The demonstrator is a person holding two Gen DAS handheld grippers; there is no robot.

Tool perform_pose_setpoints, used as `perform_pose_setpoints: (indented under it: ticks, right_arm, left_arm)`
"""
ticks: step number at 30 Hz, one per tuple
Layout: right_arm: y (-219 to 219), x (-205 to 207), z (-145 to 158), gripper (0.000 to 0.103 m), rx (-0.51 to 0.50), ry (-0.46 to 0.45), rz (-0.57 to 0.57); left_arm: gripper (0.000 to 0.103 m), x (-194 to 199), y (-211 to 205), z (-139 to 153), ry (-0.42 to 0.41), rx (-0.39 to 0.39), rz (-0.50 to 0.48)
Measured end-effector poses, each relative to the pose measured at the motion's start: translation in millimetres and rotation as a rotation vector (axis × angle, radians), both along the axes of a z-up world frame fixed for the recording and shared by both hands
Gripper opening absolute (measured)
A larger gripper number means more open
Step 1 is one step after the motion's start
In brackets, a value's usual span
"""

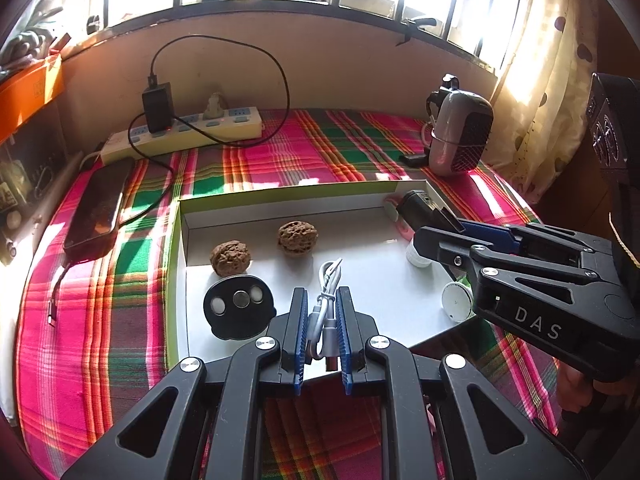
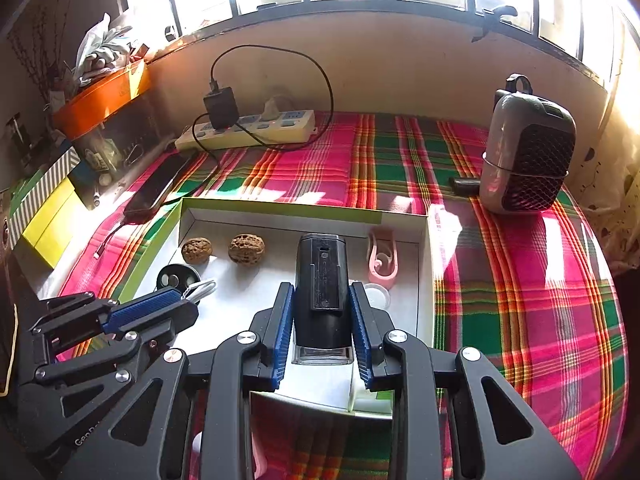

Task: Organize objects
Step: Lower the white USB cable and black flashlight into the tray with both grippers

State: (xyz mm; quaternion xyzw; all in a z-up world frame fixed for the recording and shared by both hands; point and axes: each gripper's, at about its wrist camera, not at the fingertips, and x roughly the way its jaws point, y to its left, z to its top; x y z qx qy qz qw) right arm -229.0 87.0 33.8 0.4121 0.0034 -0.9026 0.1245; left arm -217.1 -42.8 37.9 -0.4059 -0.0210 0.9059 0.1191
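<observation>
Left gripper (image 1: 322, 320) angles downward, its blue-padded jaws clamped on a coiled white cable (image 1: 325, 304). Right gripper (image 2: 322, 320) tilts down alongside it, jaws closed on a black cylindrical device (image 2: 322, 280). The two tools sit close, nearly parallel.

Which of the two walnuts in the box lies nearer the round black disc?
The left walnut, by the box's left wall, just behind the round black disc; the other walnut lies farther right.

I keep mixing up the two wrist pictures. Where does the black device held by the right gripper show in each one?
Left wrist view: the black device is at right of centre, over the box's far right corner.
Right wrist view: the black device is at bottom centre, between the blue pads.
Shared landmark: the two walnuts in the box.
</observation>
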Motion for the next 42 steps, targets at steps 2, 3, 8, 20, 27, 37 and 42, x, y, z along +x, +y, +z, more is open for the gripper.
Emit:
perform_pose_setpoints:
  ticks: [2,3,8,20,27,37,42]
  right_arm:
    - [-1.3,-5.6,-2.2,0.029,0.000,-0.007,0.003]
    - [-2.1,-8.2,-3.5,0.029,0.002,-0.009,0.005]
    - [-5.8,-20.7,-11.5,0.029,0.007,-0.031,0.009]
    - [-12.9,-42.4,-24.1,0.029,-0.006,-0.062,0.012]
    - [-14.8,-47.8,-31.1,0.029,-0.001,-0.077,0.009]
    - [-14.9,-52.1,-39.1,0.029,-0.004,-0.097,0.000]
    - [-16.1,-53.0,-42.0,0.029,0.000,-0.103,-0.003]
  left_arm:
    - [0.012,-4.0,1.2,-2.0,-0.005,-0.004,0.000]
    - [0.012,-5.6,1.8,-3.4,-0.007,-0.006,-0.001]
    - [0.012,-12.9,2.5,-8.6,-0.022,-0.015,0.002]
    - [0.012,-26.7,3.5,-20.7,-0.050,-0.029,0.003]
    - [0.012,-30.7,4.1,-26.7,-0.069,-0.032,0.003]
    - [0.013,-31.5,4.6,-28.5,-0.070,-0.028,0.001]
    - [0.014,-32.2,4.9,-29.4,-0.078,-0.020,0.002]
